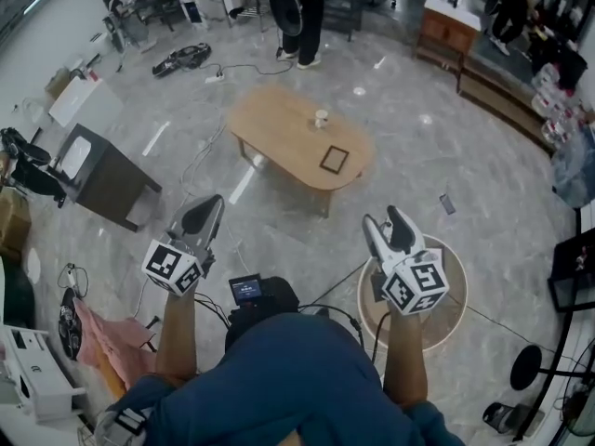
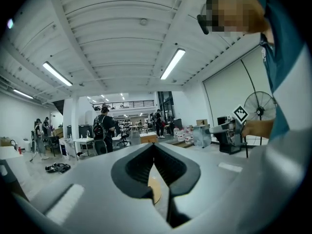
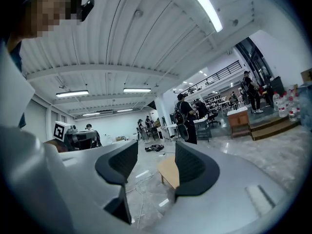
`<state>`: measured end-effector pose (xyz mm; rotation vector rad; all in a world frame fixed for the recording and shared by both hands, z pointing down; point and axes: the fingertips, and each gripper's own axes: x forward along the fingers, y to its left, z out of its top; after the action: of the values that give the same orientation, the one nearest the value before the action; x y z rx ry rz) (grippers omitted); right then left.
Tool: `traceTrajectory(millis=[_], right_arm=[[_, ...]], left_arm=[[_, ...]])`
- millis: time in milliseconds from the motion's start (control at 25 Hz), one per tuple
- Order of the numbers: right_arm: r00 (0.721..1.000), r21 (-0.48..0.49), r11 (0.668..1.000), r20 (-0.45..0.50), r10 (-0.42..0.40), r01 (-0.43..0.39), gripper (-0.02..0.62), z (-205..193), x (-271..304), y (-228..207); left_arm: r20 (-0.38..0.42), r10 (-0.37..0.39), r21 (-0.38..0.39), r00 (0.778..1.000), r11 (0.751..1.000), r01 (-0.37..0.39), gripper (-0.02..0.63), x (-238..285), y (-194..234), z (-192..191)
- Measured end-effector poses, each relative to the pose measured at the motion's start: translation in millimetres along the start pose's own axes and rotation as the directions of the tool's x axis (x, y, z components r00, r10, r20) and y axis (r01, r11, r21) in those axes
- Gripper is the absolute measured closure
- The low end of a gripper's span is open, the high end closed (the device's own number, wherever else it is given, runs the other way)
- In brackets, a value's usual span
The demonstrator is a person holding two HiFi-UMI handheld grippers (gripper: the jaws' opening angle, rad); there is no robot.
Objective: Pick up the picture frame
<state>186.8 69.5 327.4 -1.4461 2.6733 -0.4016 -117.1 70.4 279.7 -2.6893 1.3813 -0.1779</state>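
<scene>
Down at the near left, the left gripper [image 1: 206, 210] points level, its fingers [image 2: 131, 168] pressed together on nothing. Farther off, the picture frame [image 1: 334, 160] lies flat near the right end of the oval wooden worktop [image 1: 270, 119], a cup [image 1: 321, 118] close by. At near right, the right gripper [image 1: 386, 223] holds its fingers [image 3: 195, 172] apart, empty.
</scene>
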Motion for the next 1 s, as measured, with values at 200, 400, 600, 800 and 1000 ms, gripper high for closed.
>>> traceTrajectory(millis=[200,400,600,800,1000], right_arm=[[0.999,0.04,0.998,0.015,-0.041,0.04,0.37,-5,-24,-32],[0.995,0.08,0.992,0.03,-0.097,0.094,0.37,-9,-42,-56],[0.988,0.099,0.984,0.034,-0.15,0.146,0.37,-12,-48,-75],[0.979,0.093,0.976,0.033,-0.203,0.199,0.37,-11,-37,-87],[0.967,0.072,0.965,0.016,-0.255,0.253,0.37,-9,-5,-85]], left_arm=[[-0.008,-0.047,0.002,0.999,0.999,0.047,0.606,32,-25,11],[-0.015,-0.112,0.027,0.994,0.993,0.112,0.606,63,-42,21],[-0.018,-0.173,0.034,0.985,0.984,0.174,0.606,91,-49,19],[-0.002,-0.212,0.021,0.977,0.977,0.212,0.606,117,-34,12],[0.027,-0.241,-0.028,0.97,0.97,0.242,0.606,140,7,-3]])
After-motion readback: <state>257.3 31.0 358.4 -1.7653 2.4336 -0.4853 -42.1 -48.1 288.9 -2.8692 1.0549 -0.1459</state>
